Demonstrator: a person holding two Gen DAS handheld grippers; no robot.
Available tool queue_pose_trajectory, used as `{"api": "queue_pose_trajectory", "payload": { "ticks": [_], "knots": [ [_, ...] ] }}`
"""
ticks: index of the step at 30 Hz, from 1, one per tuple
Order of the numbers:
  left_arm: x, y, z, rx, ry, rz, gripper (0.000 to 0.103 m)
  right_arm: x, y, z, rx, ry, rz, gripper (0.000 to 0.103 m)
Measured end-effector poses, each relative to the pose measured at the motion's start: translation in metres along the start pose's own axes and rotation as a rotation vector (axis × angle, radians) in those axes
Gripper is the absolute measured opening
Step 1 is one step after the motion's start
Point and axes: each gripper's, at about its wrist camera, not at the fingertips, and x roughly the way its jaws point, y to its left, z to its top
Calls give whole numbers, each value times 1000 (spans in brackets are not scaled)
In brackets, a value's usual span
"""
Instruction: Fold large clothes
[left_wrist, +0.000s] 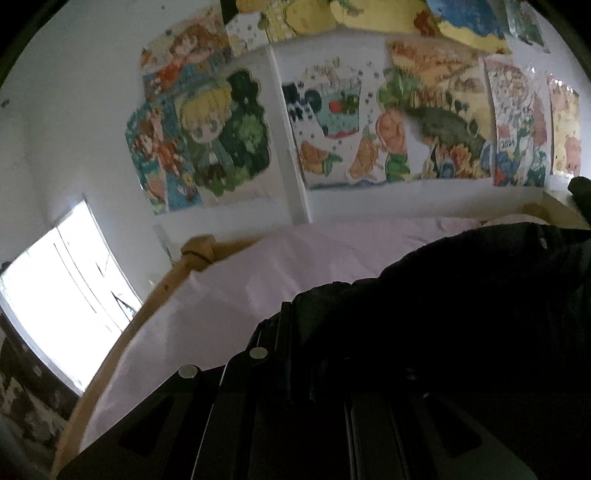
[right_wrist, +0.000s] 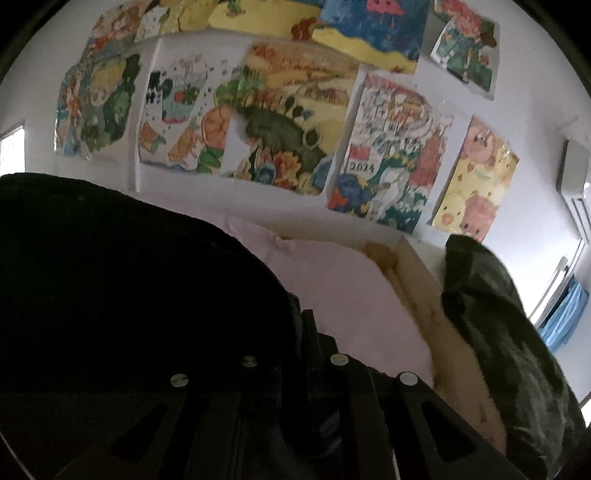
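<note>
A large black garment (left_wrist: 461, 302) hangs in a dark bulk over the pink bed sheet (left_wrist: 258, 277). In the left wrist view it spreads to the right of my left gripper (left_wrist: 287, 314), whose jaws are shut on its edge. In the right wrist view the same black garment (right_wrist: 129, 266) fills the left side. My right gripper (right_wrist: 307, 321) is shut on its other edge, with the pink sheet (right_wrist: 351, 295) beyond. The fingertips of both grippers are partly buried in the dark cloth.
A wooden bed frame (left_wrist: 192, 254) borders the mattress, with a bright window (left_wrist: 66, 291) to its left. Coloured drawings (right_wrist: 295, 122) cover the white wall behind the bed. A dark green fuzzy blanket (right_wrist: 498, 339) lies over the frame's right end (right_wrist: 424, 291).
</note>
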Motion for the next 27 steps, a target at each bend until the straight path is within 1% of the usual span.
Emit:
{"api": "queue_pose_trajectory", "payload": {
  "ticks": [4,7,10,18,19,20,21,22,23,24,25,26,27],
  "knots": [
    [13,2,-6,-37,32,-29,5,14,2,-8,-2,37,1,9],
    [11,2,-8,-30,16,-44,5,18,0,-13,15,48,8,9],
    [8,4,-8,-50,6,-58,6,19,-3,-15,44,49,21,10],
    [13,9,-11,-80,24,-93,11,19,-3,-16,56,49,29,14],
    [14,10,-12,-83,28,-97,14,19,-3,-16,63,48,30,14],
    [16,11,-14,-93,32,-100,17,19,-4,-15,67,45,30,18],
    [16,13,-15,-107,32,-105,31,18,-5,-16,76,37,31,25],
    [16,16,-17,-128,29,-122,50,18,-6,-16,80,33,32,28],
    [14,20,-18,-150,17,-135,59,19,-6,-15,82,32,28,37],
    [11,23,-20,-174,-2,-142,70,17,-8,-15,92,21,25,52],
    [8,26,-21,-193,-18,-157,73,16,-9,-16,97,12,28,60],
    [7,29,-21,-202,-21,-173,73,14,-11,-17,104,-5,34,66],
    [5,30,-21,-207,-16,-191,74,12,-11,-17,104,-11,39,68]
  ]
}}
